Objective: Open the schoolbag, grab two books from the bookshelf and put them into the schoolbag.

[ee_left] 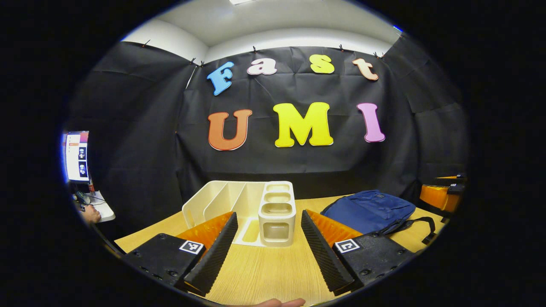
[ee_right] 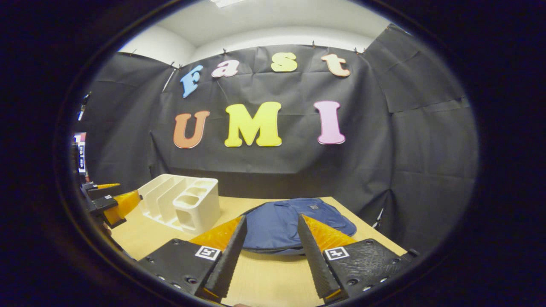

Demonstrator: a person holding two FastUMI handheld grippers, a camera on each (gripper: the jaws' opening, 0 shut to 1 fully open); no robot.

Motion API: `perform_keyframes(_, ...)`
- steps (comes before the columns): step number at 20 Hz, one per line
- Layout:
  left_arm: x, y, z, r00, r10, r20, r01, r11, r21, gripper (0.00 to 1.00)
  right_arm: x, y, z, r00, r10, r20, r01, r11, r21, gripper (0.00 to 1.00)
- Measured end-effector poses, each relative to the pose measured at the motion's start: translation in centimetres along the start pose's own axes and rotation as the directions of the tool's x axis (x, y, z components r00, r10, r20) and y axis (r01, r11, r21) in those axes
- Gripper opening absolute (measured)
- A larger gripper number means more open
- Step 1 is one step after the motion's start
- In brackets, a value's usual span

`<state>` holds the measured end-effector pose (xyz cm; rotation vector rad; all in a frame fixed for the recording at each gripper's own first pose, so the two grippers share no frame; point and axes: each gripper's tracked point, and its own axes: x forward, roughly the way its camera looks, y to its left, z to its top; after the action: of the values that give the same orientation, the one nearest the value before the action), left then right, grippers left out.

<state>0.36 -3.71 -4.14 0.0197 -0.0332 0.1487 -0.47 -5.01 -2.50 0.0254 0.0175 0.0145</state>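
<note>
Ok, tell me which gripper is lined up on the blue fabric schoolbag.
The right gripper: in its own view the blue fabric schoolbag lies flat straight ahead between its open fingers. The left gripper faces the cream plastic desk organiser instead.

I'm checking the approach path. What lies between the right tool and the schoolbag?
Bare wooden table lies between the right tool and the schoolbag, seen in the right gripper view.
</note>
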Motion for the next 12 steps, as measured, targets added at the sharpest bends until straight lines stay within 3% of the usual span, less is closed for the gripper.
perform_keyframes(4, -0.8, 0.8, 1.1, 1.0, 0.018, 0.001, -0.018, 1.0, -0.004, 0.96, -0.6, 0.4, -0.2, 1.0, -0.015, -0.005, 0.015, 0.999, -0.042, 0.98)
perform_keyframes(7, -0.9, 1.6, 1.2, 0.999, 0.039, 0.001, -0.039, 0.999, -0.033, 0.96, -0.6, 0.8, -0.6, 1.0, -0.012, -0.02, 0.011, 0.999, -0.042, 0.96)
perform_keyframes(12, -1.3, 0.3, 1.0, 1.0, -0.02, -0.014, 0.019, 0.999, -0.03, 0.96, -1.0, 0.4, -0.5, 1.0, 0.0, -0.022, -0.001, 0.999, -0.051, 0.95)
